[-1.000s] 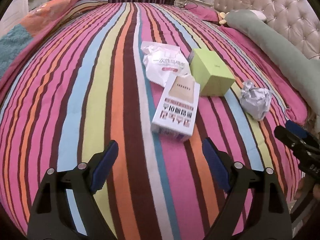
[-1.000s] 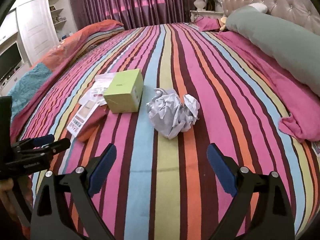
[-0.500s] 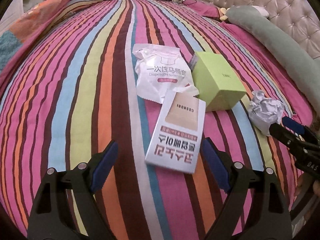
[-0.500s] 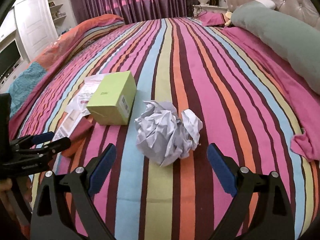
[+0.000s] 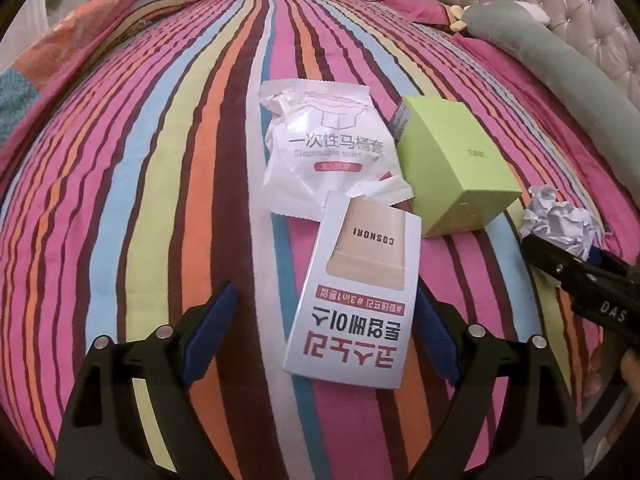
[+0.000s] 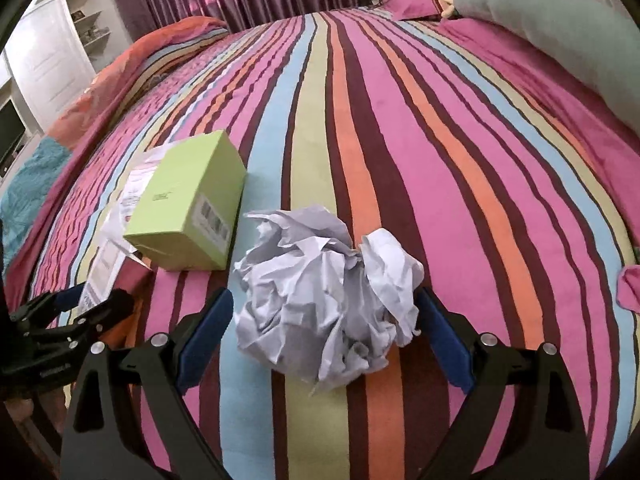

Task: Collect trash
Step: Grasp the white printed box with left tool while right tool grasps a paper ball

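Crumpled white paper ball sits on the striped bedspread, between the wide-open pads of the right gripper; no contact yet, nothing held. Left of it: lime-green cardboard box, then flat white printed carton, lying between the left gripper pads, also spread wide and empty. Torn white plastic wrapper lies just beyond, partly under the carton. Both tools pitch down, each apparently lined up for its own pickup.

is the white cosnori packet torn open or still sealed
Torn open. The COSNORI packet lies flat on the striped bedspread, its far end ragged, with white torn flaps sticking out beside the green box.
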### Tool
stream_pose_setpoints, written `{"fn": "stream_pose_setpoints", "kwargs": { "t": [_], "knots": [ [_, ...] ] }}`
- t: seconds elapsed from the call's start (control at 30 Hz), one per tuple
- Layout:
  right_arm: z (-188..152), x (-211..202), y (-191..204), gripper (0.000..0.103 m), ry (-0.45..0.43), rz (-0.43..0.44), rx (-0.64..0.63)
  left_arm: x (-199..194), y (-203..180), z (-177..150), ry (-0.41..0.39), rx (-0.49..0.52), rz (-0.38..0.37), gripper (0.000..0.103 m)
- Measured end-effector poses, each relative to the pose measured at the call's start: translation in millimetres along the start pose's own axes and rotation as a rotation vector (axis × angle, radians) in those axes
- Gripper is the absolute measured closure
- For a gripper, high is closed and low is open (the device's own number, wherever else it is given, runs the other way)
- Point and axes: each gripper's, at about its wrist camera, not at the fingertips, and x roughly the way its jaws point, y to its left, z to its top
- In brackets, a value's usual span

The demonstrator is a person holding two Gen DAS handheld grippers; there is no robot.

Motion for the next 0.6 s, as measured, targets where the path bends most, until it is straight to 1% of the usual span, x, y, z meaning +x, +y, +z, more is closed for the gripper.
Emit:
{"fn": "stream_pose_setpoints", "kwargs": {
  "t": [0.03, 0.07, 0.1, 0.13, 0.2, 0.3, 0.4, 0.6],
  "knots": [
    [0, 0, 0, 0.018, -0.003, 0.005, 0.001, 0, 1, -1, 0.001, -0.006, -0.002, 0.029],
    [0, 0, -1, 0.020, -0.008, 0.013, 0.005, -2, 3, -1, -0.004, -0.015, -0.006, 0.034],
    [-1, -2, -2, 0.031, -0.011, 0.014, 0.011, -3, 5, -2, -0.011, -0.025, -0.009, 0.048],
    [-1, -4, -4, 0.038, -0.016, 0.020, 0.025, -4, 7, -2, -0.015, -0.031, -0.012, 0.052],
    [-2, -8, -9, 0.047, -0.022, 0.037, 0.048, -5, 8, -3, -0.012, -0.025, -0.008, 0.052],
    [-4, -15, -13, 0.048, -0.028, 0.029, 0.062, -9, 8, -5, -0.012, -0.013, -0.003, 0.052],
    [-10, -22, -16, 0.048, -0.031, 0.026, 0.073, -13, 10, -10, -0.012, -0.028, -0.015, 0.052],
    [-26, -34, -17, 0.048, -0.023, 0.048, 0.095, -27, 18, -28, -0.014, -0.065, -0.022, 0.052]
  ]
}}
